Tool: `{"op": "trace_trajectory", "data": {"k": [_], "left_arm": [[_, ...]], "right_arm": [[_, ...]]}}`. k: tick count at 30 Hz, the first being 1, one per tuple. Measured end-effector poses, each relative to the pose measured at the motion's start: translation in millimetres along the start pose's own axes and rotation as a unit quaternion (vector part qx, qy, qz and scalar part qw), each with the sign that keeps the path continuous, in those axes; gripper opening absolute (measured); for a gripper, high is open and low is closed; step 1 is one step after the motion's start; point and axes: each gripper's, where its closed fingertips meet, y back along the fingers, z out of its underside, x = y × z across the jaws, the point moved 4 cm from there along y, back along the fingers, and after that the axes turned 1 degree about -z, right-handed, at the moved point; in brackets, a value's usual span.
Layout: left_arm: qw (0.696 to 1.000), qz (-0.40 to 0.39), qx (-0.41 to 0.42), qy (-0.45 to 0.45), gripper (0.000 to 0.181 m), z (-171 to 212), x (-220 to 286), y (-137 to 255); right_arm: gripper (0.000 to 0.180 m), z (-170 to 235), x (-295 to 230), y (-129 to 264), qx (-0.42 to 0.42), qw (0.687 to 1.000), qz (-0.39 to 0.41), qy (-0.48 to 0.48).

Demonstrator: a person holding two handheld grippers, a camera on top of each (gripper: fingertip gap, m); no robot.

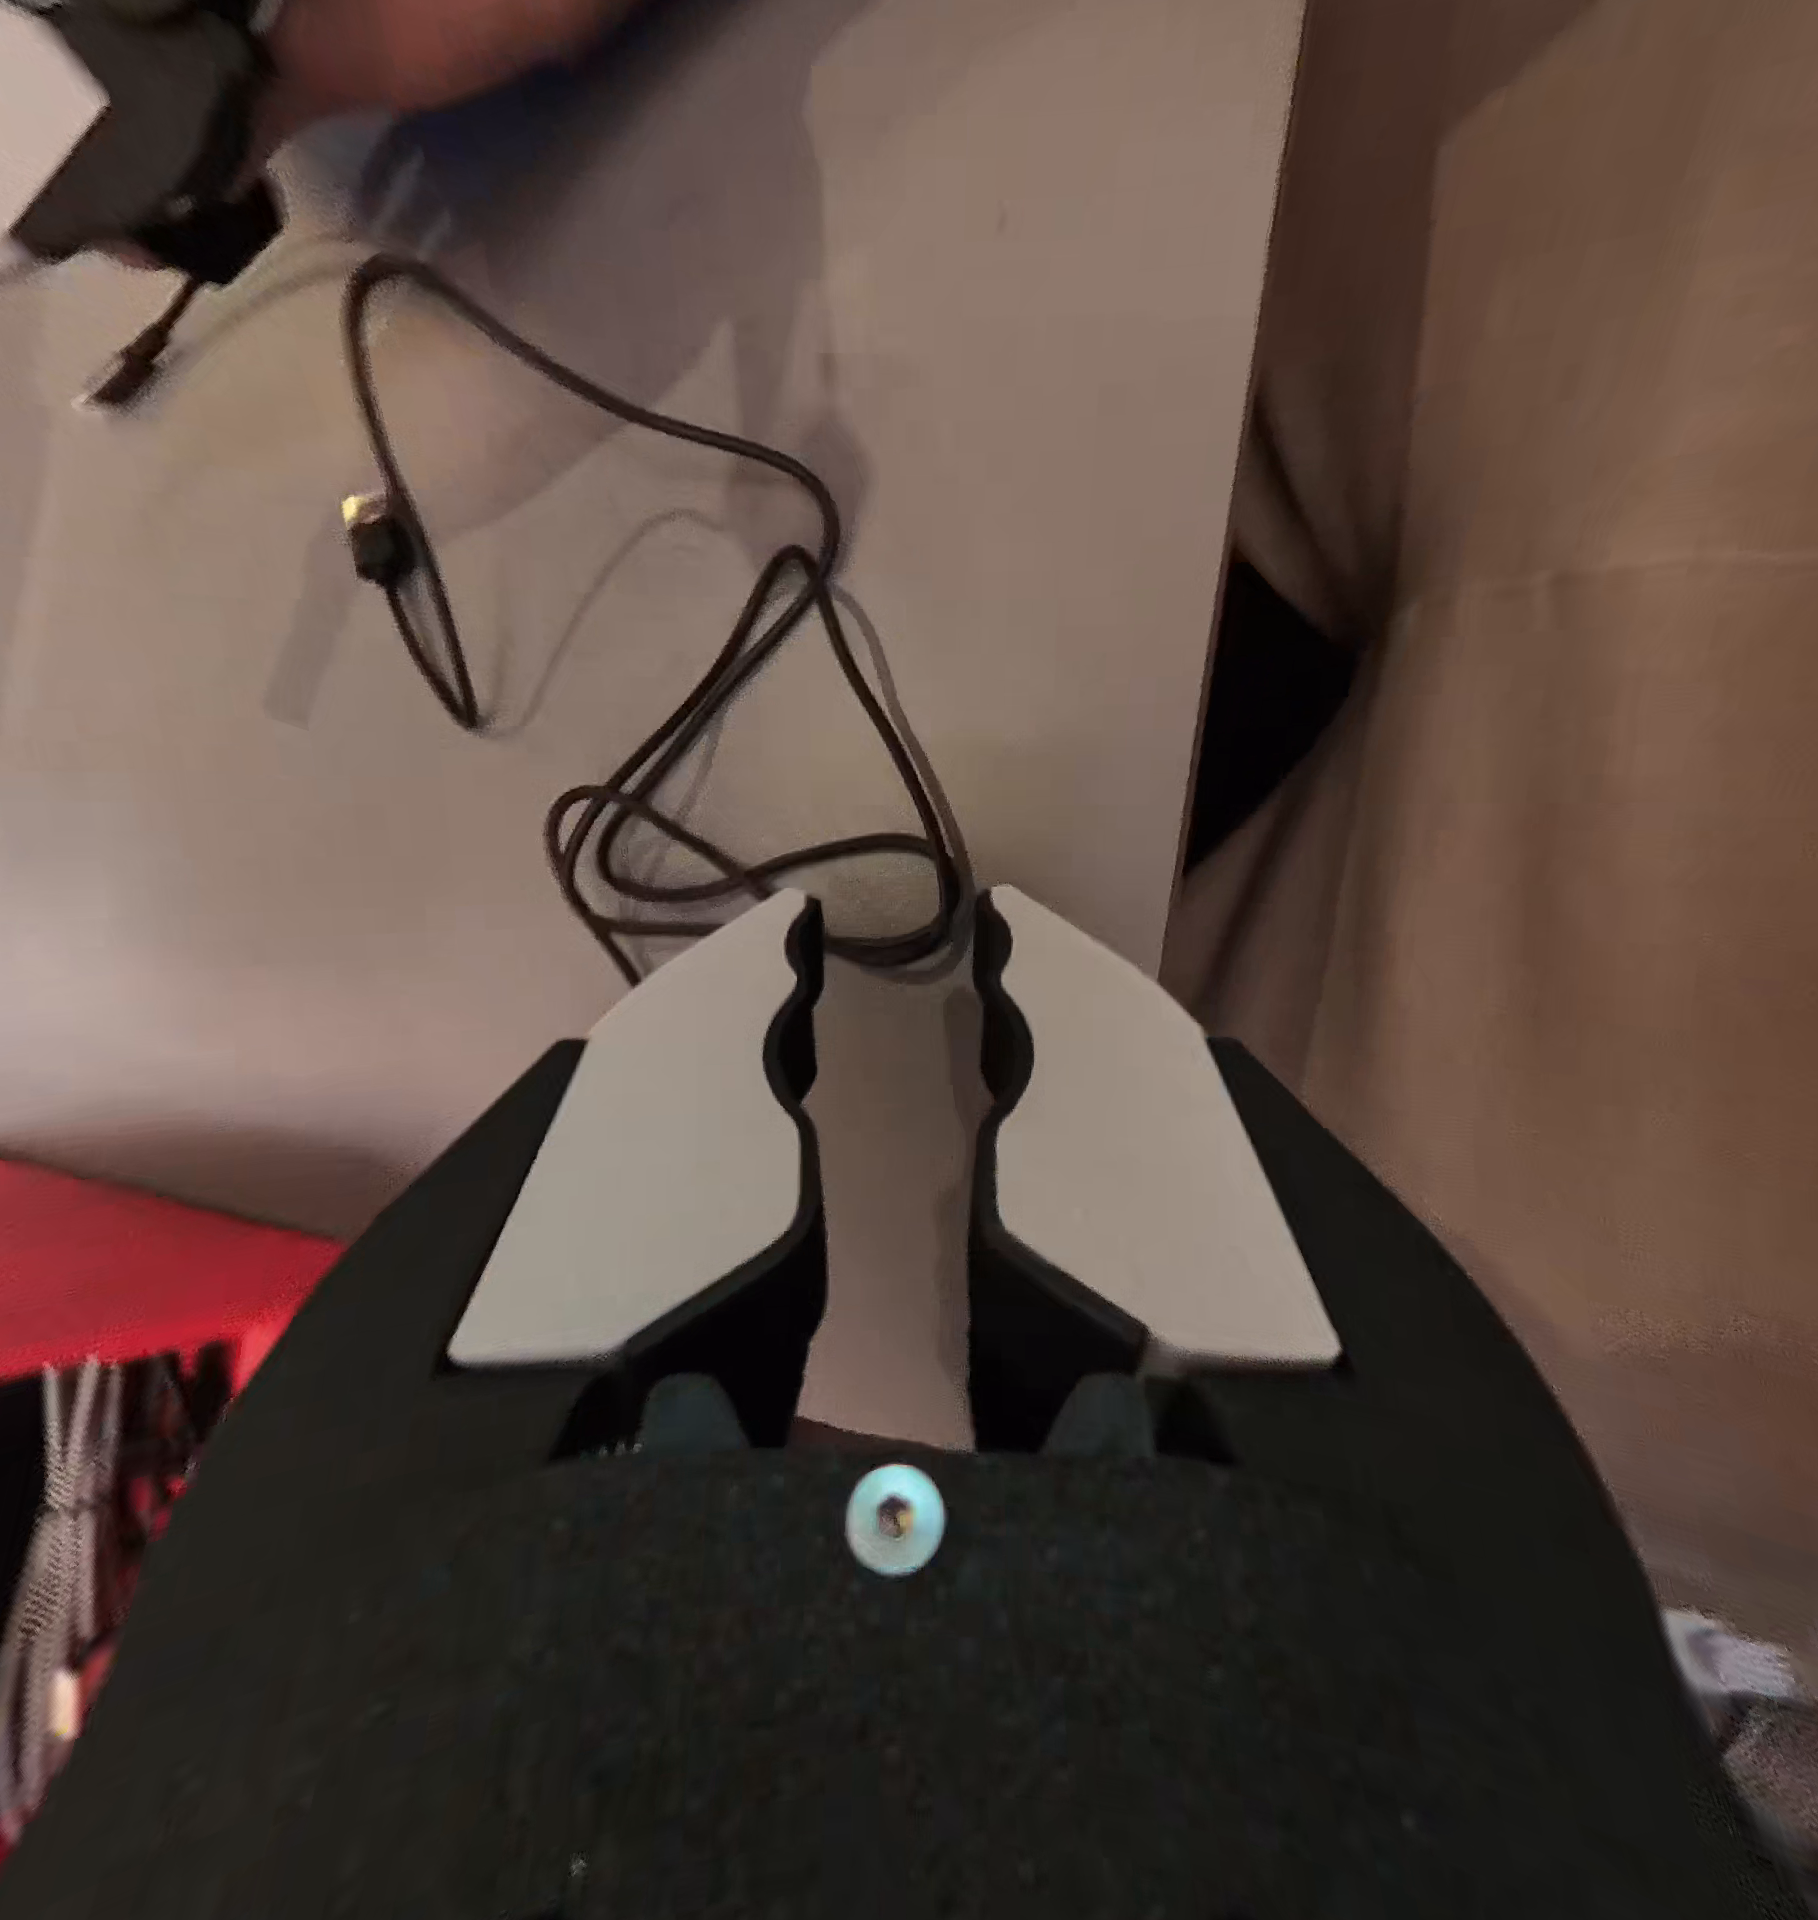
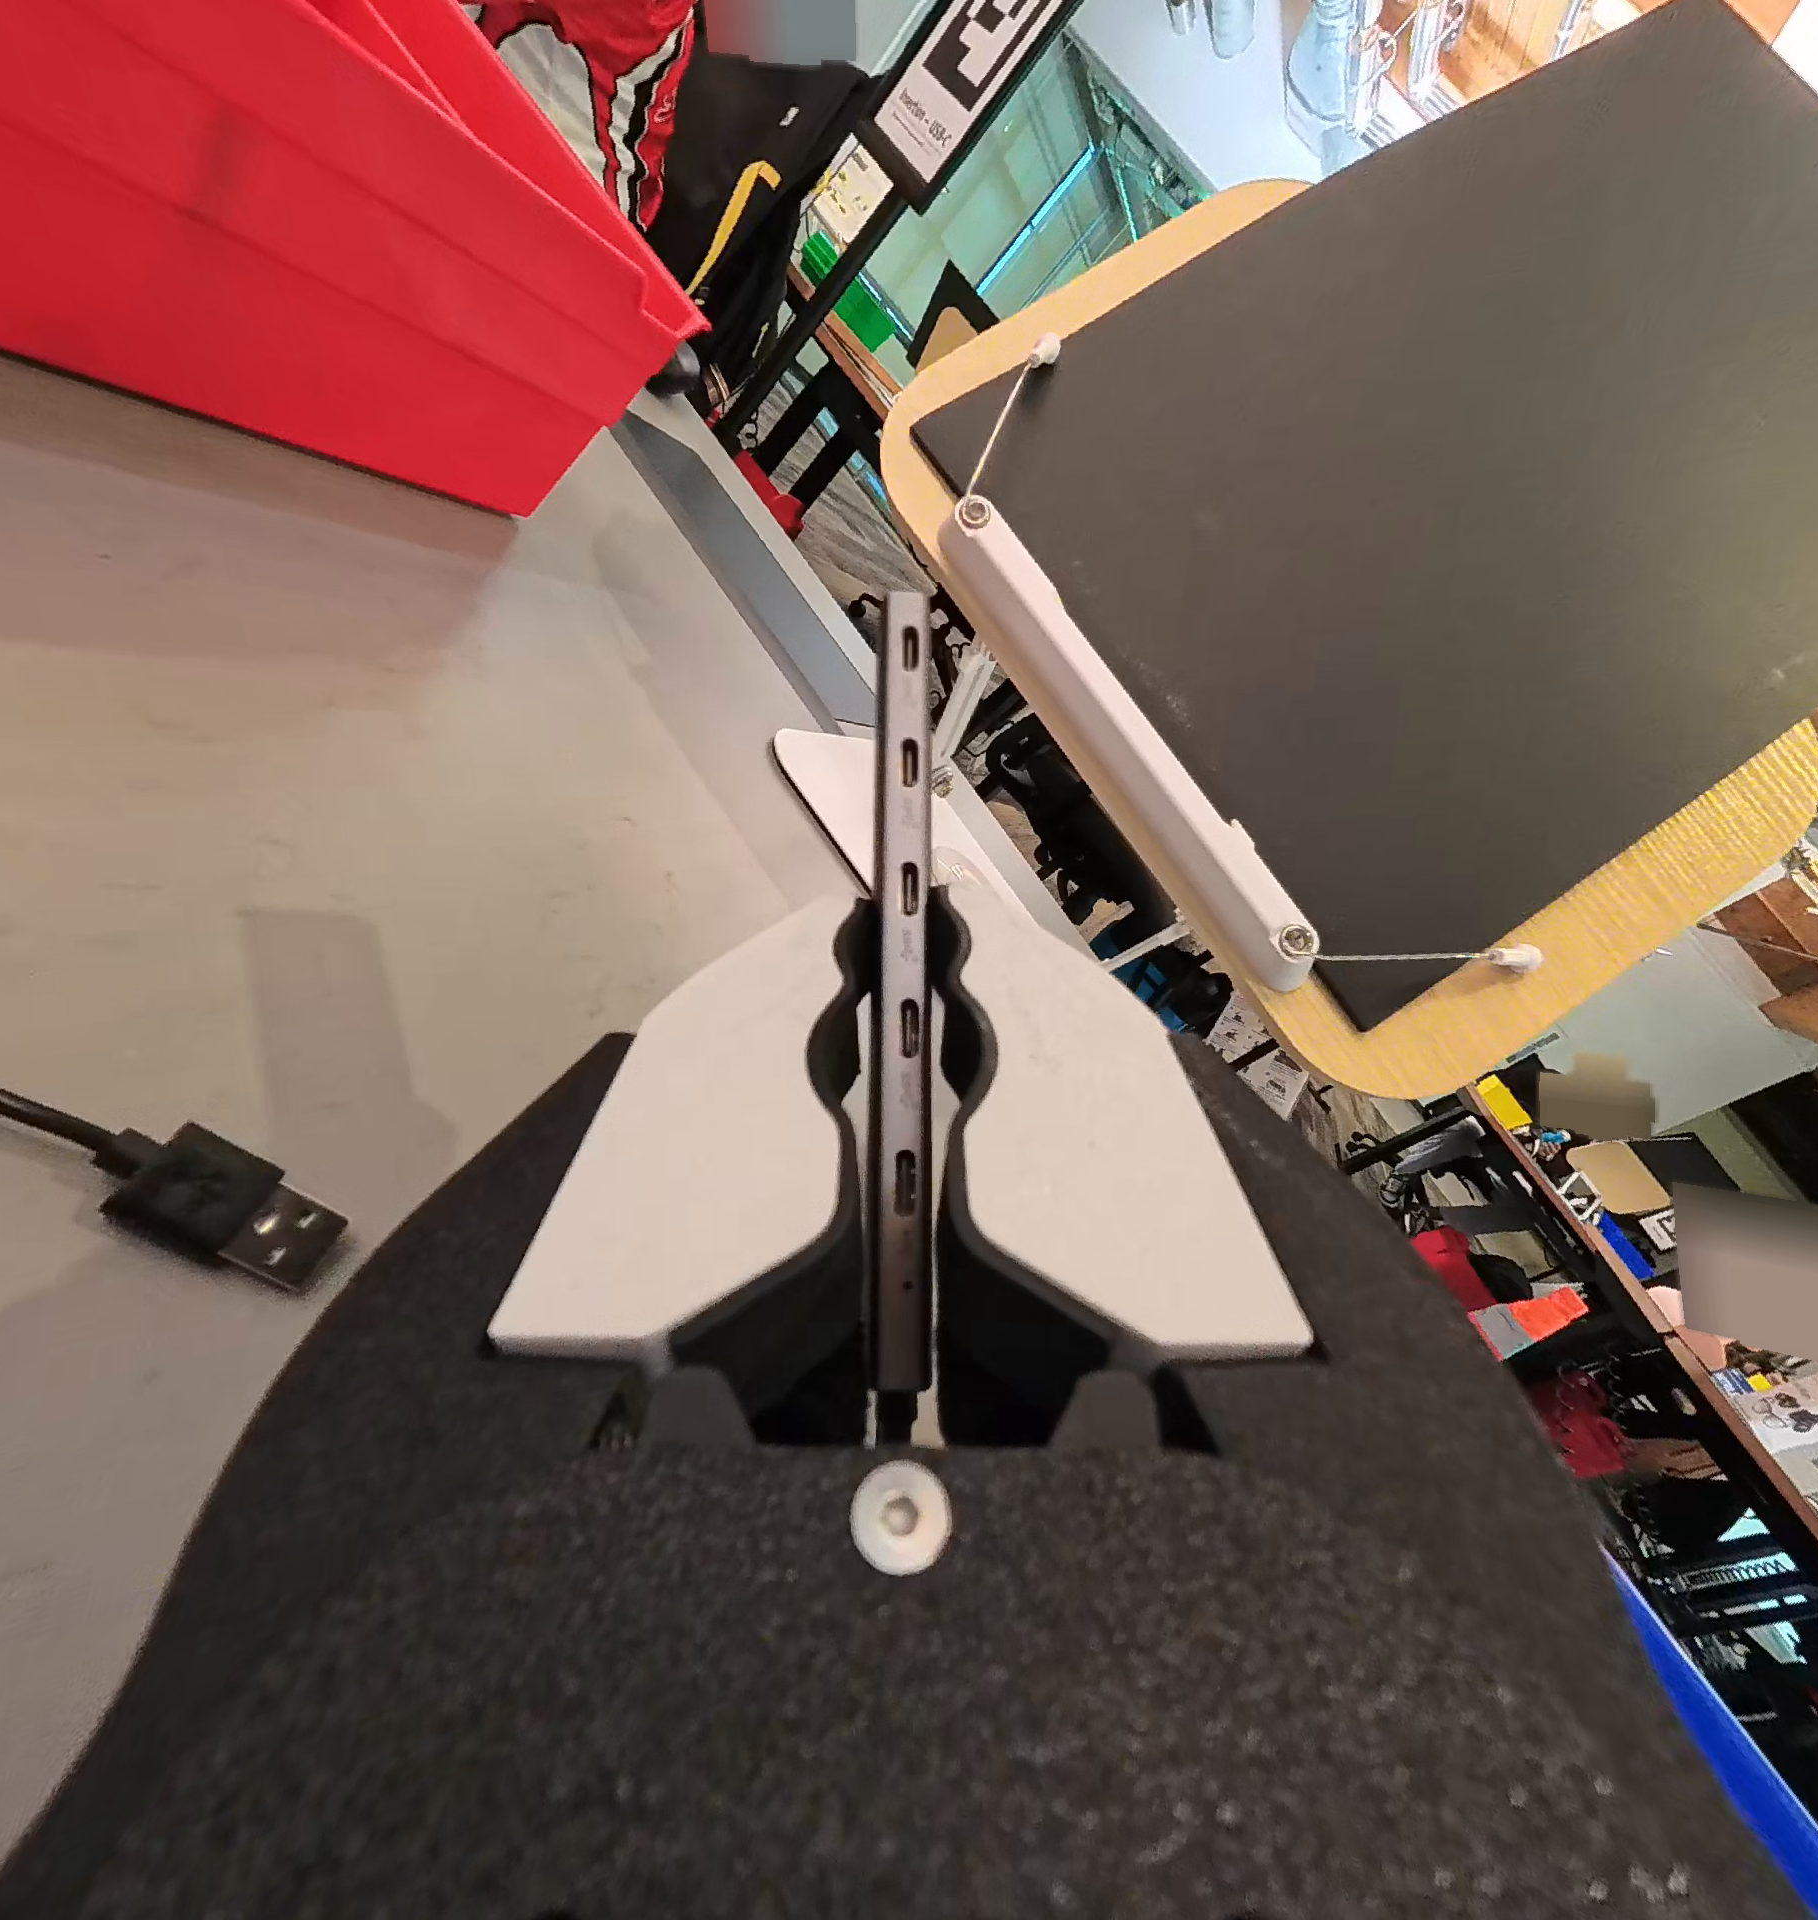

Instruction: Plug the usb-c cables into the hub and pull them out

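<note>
Jaws of the right gripper (image 2: pixel 905 940) are closed on the hub (image 2: pixel 907 987), a thin grey bar that stands on edge in the centre of the right wrist view, with its row of small ports facing the camera. Jaws of the left gripper (image 1: pixel 897 909) stand apart with nothing between them.

From large to small: the grey table (image 2: pixel 261 779) fills the left half of the right view, the red bin (image 2: pixel 261 260) sits in its upper left, and a black board with a pale wooden border (image 2: pixel 1456 468) fills the upper right. In the left view the dark cable (image 1: pixel 614 416) lies in loose loops just beyond the fingers, one small plug (image 1: pixel 370 535) at centre left. A flat wide plug (image 2: pixel 224 1205) lies at the lower left of the right view.

I think the main risk is the tangle: if the left gripper lifts a loop and not the plug, the whole cable may drag. The plug is small, so a skewed grip could miss the narrow port or push the hub so that it slips between the fingers. The left view is blurred, so its aim is hard to judge.
</note>
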Motion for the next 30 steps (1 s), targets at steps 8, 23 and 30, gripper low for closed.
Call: {"op": "trace_trajectory", "data": {"k": [8,23,30], "left_arm": [[0.961,-0.127,-0.011,0.246,0.026,50,-46,9],[0.975,-0.055,-0.078,0.201,0.009,63,-47,-13],[0.945,-0.242,-0.2,0.087,0.009,57,-109,142]], "right_arm": [[0.009,-2,-4,-2,0.002,1.0,-0.006,0.003],[0.009,-1,0,-1,0.002,1.0,-0.001,-0.002],[0.009,-1,3,2,0.002,1.0,0.005,-0.005]]}}
